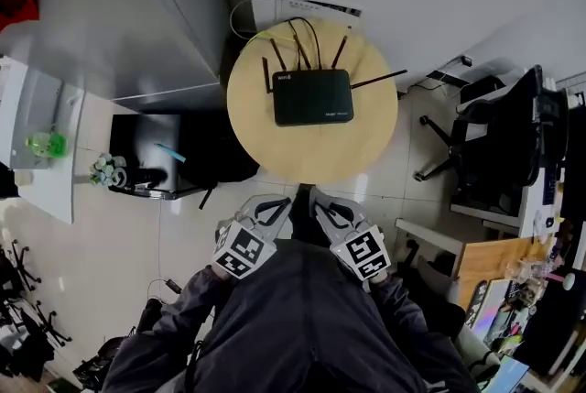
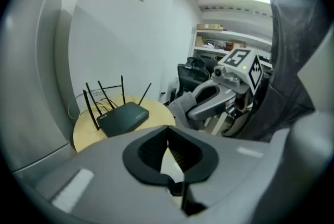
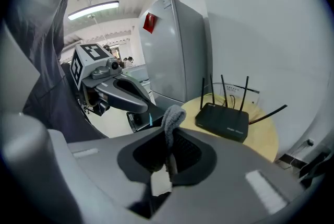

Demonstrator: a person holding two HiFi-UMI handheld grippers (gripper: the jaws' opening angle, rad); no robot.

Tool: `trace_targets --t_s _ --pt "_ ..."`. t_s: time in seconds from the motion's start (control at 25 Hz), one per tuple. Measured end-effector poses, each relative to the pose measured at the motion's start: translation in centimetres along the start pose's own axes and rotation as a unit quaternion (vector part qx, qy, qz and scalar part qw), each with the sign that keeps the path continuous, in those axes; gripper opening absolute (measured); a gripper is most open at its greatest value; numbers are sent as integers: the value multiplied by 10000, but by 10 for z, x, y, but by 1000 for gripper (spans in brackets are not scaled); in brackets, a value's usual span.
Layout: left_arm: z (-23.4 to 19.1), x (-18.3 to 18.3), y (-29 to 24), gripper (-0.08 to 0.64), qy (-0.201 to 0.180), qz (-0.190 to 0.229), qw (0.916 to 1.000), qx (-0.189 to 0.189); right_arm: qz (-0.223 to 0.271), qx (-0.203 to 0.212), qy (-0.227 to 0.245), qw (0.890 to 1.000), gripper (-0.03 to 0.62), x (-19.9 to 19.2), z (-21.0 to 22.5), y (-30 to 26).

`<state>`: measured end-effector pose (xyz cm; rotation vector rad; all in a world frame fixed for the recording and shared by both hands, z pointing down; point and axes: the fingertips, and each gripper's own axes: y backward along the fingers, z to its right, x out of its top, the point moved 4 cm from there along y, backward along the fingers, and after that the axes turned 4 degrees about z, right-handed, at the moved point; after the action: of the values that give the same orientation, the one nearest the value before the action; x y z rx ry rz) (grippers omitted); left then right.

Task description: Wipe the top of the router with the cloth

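right hand-held gripper [image 3: 168, 152]: pinching grey cloth [image 3: 173, 115], carried ready for wiping. left hand-held gripper [image 2: 168, 139]: pressed together, empty, held back. black router [image 1: 312, 96]: centred on round tabletop [image 1: 256, 135], untouched, well ahead.

The router [image 1: 312, 96] casing is smooth matt black plastic, the table [image 1: 366, 148] top is pale wood with a smooth low-sheen finish, and the cloth [image 3: 172, 116] is grey, soft and fuzzy.
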<state>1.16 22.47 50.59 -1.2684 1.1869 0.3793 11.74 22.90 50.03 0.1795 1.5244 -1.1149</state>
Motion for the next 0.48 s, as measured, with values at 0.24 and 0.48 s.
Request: trace_targets --t_s 0.24,0.48 --pt "-45 48 -44 0 -44 120 9997 230 -45 138 166 9998 23 18 88 -14" --pt "-84 63 -52 9 -110 253 9986 459 -131 156 315 9993 23 36 141 -48"
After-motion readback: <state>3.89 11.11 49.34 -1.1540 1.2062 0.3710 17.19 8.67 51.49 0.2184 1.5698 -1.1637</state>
